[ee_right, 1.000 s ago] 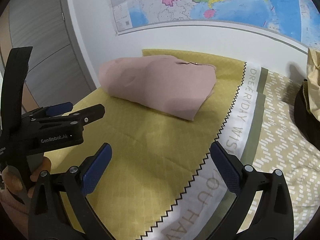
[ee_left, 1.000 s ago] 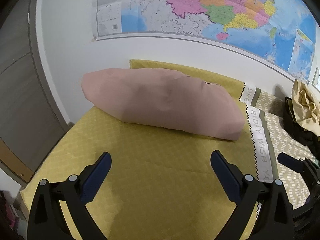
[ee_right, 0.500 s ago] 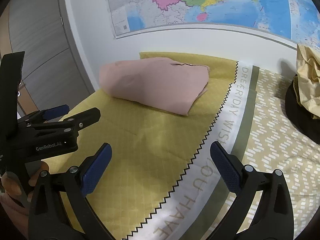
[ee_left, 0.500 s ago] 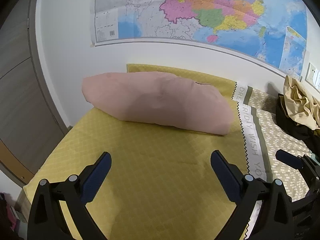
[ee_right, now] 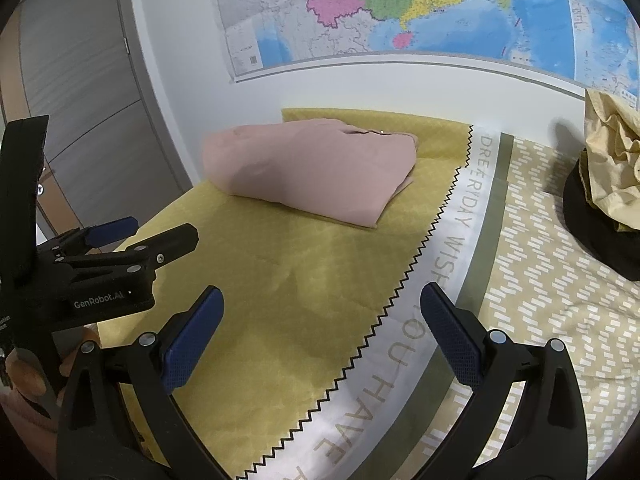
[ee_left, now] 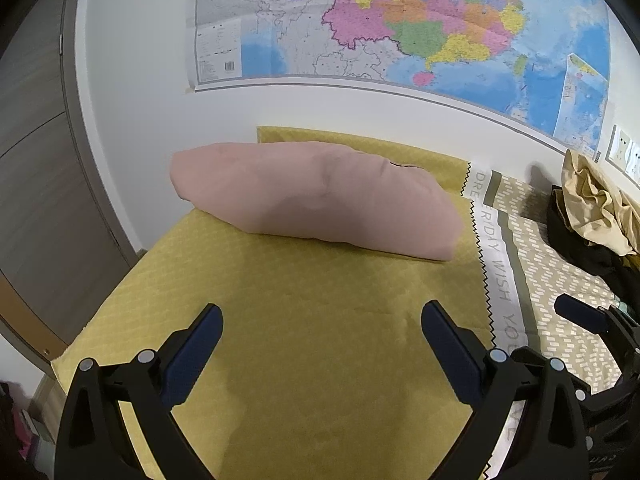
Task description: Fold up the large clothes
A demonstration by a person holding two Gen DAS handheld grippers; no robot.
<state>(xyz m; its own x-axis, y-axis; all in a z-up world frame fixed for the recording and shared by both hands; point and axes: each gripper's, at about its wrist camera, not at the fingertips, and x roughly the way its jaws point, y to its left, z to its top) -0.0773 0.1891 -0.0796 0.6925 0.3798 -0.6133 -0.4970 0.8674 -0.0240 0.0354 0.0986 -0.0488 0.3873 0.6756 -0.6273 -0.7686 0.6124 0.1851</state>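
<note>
Pink garment [ee_left: 316, 196] lies folded at far end of yellow bedspread [ee_left: 304, 340], near wall w/ map [ee_left: 400, 20]. Left tool [ee_left: 322, 344] & right tool [ee_right: 320, 332]: jaws apart, empty, hovering near side. Judged: fold done; next piece likely from crumpled heap [ee_right: 612, 152] at right, needs reach across.

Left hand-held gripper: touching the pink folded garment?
Apart. In the left wrist view, bare yellow bedcover separates the open left hand-held gripper from the pink folded garment.

Folded garment [ee_left: 316, 196] far on the bedspread [ee_left: 304, 360], below the map [ee_left: 400, 20]; right, perhaps crumpled clothes [ee_right: 608, 152].
</note>
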